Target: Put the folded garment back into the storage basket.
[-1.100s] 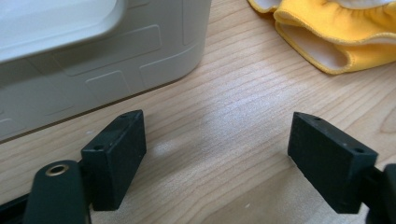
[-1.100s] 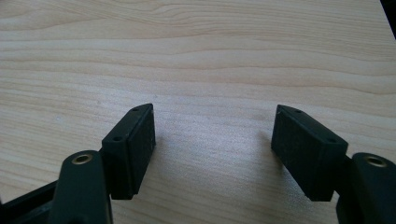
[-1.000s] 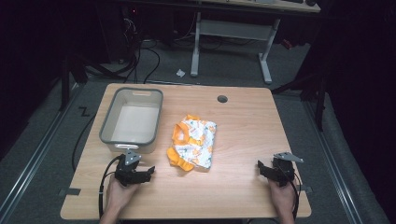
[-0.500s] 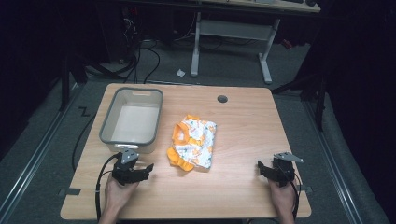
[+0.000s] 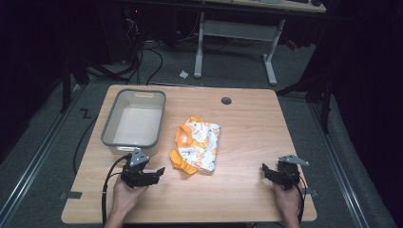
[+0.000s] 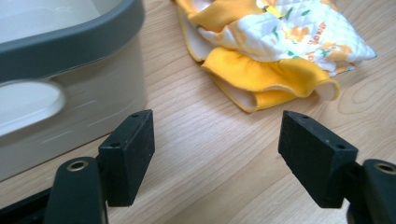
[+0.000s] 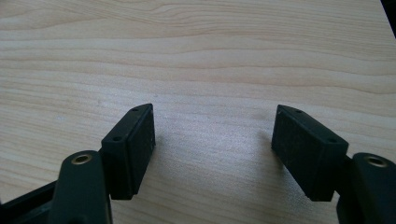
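A crumpled cloth (image 5: 197,145), white with an orange print and orange edging, lies mid-table; its orange hem (image 6: 275,79) sits just ahead of my left jaws. My left gripper (image 5: 157,173) hovers a little above the wood, left of the cloth and in front of the grey bin (image 5: 109,137). Its jaws (image 6: 215,116) have just been closing slightly but still stand wide apart, with nothing between them. My right gripper (image 5: 266,172) rests low near the table's front right corner, open (image 7: 212,112) over bare wood, well apart from the cloth.
The grey plastic bin (image 6: 70,46) stands on the table's left half with a handle cut-out facing me, close beside my left jaw. A round cable hole (image 5: 226,100) sits near the far edge. Desk legs and cables lie on the floor beyond.
My left gripper has lifted slightly off the table and its jaws have narrowed a little. The right gripper, cloth and bin have stayed put.
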Action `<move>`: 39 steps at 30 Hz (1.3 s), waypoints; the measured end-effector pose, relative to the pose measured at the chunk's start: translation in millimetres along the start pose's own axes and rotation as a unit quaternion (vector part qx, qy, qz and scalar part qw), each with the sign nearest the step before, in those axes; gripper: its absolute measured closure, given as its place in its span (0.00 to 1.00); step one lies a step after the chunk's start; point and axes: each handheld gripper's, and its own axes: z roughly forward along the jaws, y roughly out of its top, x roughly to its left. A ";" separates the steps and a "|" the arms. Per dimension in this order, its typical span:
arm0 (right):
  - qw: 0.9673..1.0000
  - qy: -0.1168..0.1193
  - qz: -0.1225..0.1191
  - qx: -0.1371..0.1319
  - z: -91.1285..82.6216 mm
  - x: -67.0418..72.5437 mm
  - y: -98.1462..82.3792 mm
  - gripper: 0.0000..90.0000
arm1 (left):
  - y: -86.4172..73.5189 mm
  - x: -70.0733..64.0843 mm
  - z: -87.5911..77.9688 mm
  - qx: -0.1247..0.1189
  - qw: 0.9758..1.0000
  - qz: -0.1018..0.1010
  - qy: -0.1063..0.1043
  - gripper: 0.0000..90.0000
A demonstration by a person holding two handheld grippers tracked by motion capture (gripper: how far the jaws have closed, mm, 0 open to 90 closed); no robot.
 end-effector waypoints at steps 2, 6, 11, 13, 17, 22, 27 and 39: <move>1.000 0.000 0.000 0.000 0.0 0.0 0.0 0.34 | 2.6 -3.2 1.7 0.000 1.000 0.006 -0.002 0.32; 1.000 0.000 0.000 0.000 0.0 0.0 0.0 0.34 | 7.0 -9.3 4.8 0.007 1.000 0.022 0.002 0.34; 1.000 0.000 0.000 0.000 0.0 0.0 0.0 0.34 | 12.6 -13.2 8.4 0.004 1.000 0.023 -0.001 0.34; 1.000 0.000 0.000 0.000 0.0 0.0 0.0 0.34 | 15.5 -13.5 9.6 -0.004 1.000 0.010 -0.011 0.33; 1.000 0.000 0.000 0.000 0.0 0.0 0.0 0.34 | 23.5 -17.4 13.1 -0.008 1.000 0.010 -0.012 0.31; 1.000 0.000 0.000 0.000 0.0 0.0 0.0 0.34 | 34.6 -24.9 22.8 -0.003 1.000 0.018 -0.011 0.27; 1.000 0.000 -0.001 0.001 -0.2 0.2 0.0 0.34 | 44.4 -29.5 33.8 -0.003 1.000 0.012 -0.012 0.25; 1.000 0.000 0.000 0.001 0.0 0.3 0.0 0.34 | 62.3 -28.4 56.8 0.017 1.000 -0.012 -0.009 0.17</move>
